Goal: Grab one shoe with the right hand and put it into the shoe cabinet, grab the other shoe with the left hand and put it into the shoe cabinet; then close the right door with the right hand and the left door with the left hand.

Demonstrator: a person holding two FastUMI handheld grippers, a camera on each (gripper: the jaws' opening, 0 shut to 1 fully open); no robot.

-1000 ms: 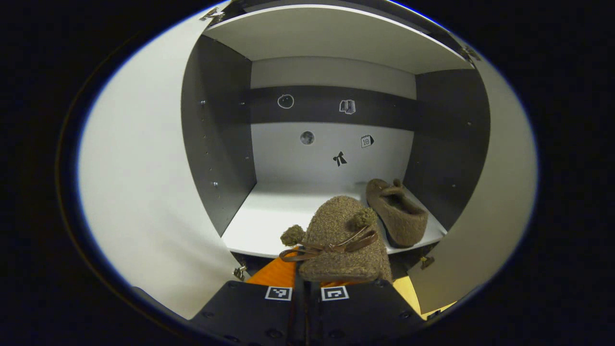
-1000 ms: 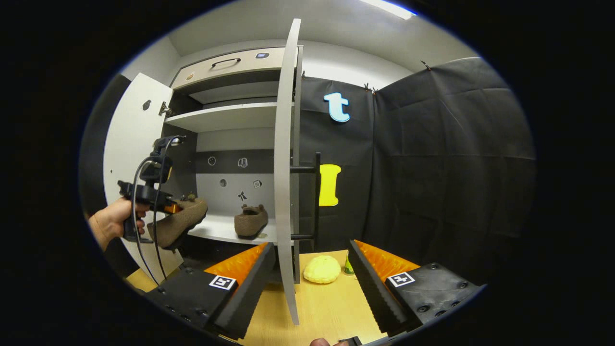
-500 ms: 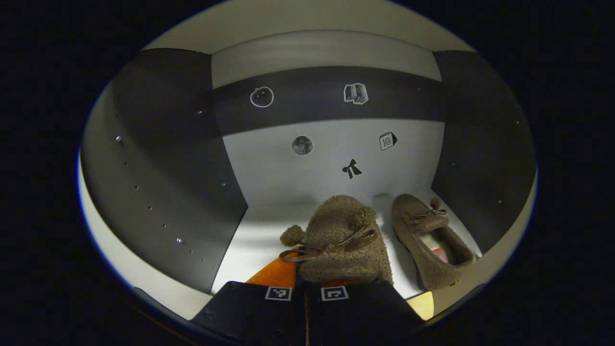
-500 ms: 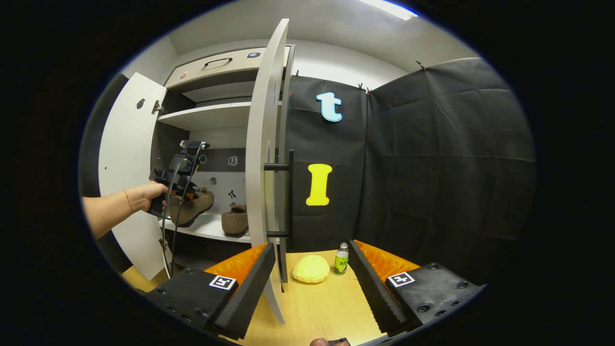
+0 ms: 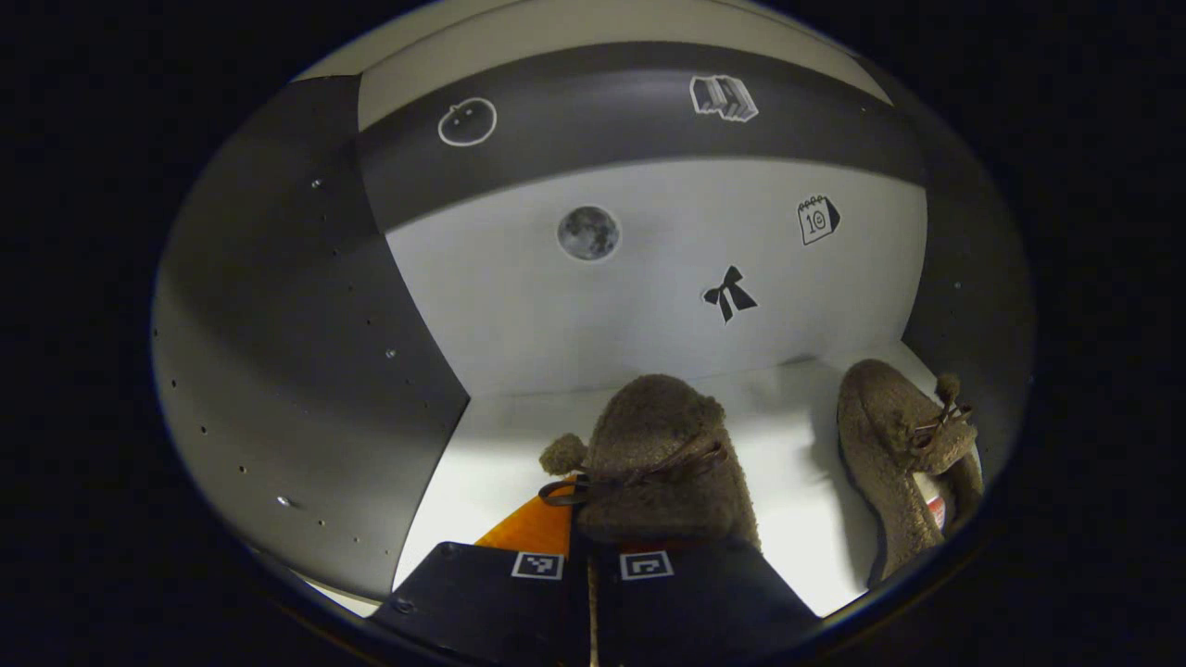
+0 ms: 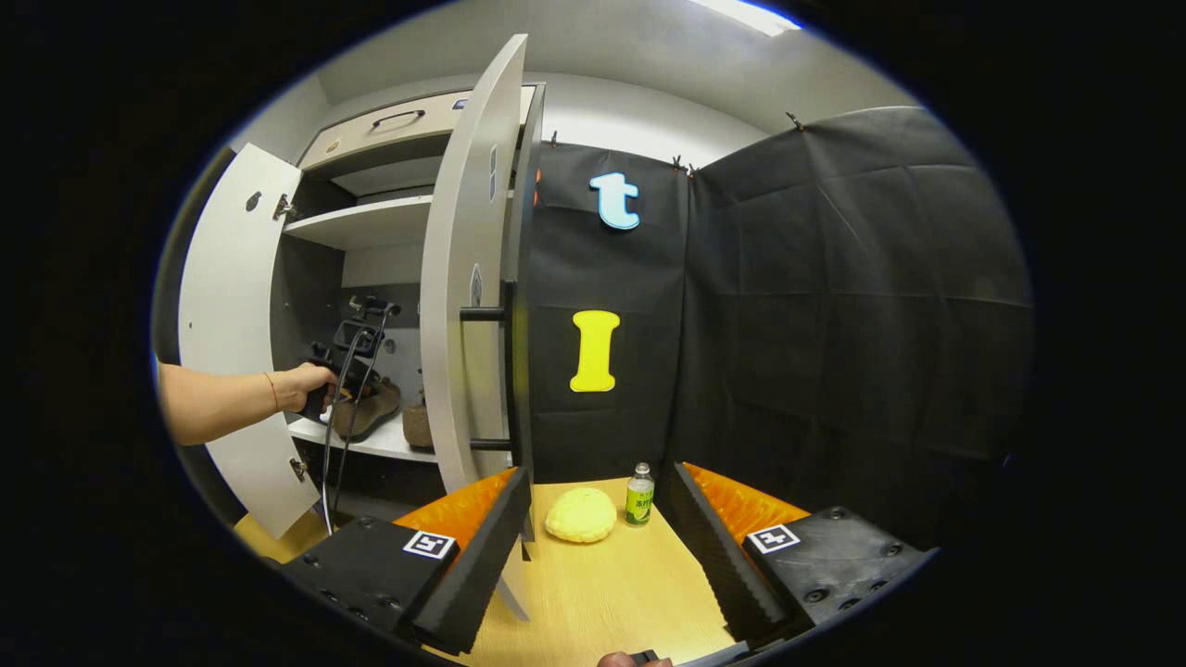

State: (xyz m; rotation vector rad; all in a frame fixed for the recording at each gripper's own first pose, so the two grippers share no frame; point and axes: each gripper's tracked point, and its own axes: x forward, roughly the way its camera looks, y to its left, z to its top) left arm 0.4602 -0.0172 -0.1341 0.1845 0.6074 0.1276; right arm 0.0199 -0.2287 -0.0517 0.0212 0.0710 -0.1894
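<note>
One shoe cabinet (image 6: 371,222) stands at nine to ten o'clock in the right gripper view, with two doors swung open: the left door (image 6: 227,306) at nine o'clock and the right door (image 6: 463,278) edge-on near eleven, carrying one dark bar handle (image 6: 505,375). In the left gripper view its back panel (image 5: 649,278) bears five small stickers, and one pale shelf (image 5: 500,463) lies below them.

Two brown fuzzy slippers are inside. The held slipper (image 5: 658,463) sits at six o'clock in the left gripper view, toe pointing at the back panel, low over the shelf; whether its sole touches I cannot tell. The left gripper (image 5: 593,556) has its two fingers drawn together on the slipper's heel end. The second slipper (image 5: 899,463) rests on the shelf at four o'clock, well apart from the first.

In the right gripper view a person's hand (image 6: 306,389) holds the left gripper inside the cabinet. The right gripper (image 6: 598,542) stands with fingers spread wide, holding nothing, over a wooden table (image 6: 602,602). Between the fingers, farther off, lie one yellow bun-shaped thing (image 6: 581,515) and one small green bottle (image 6: 638,496) just beside it.
</note>
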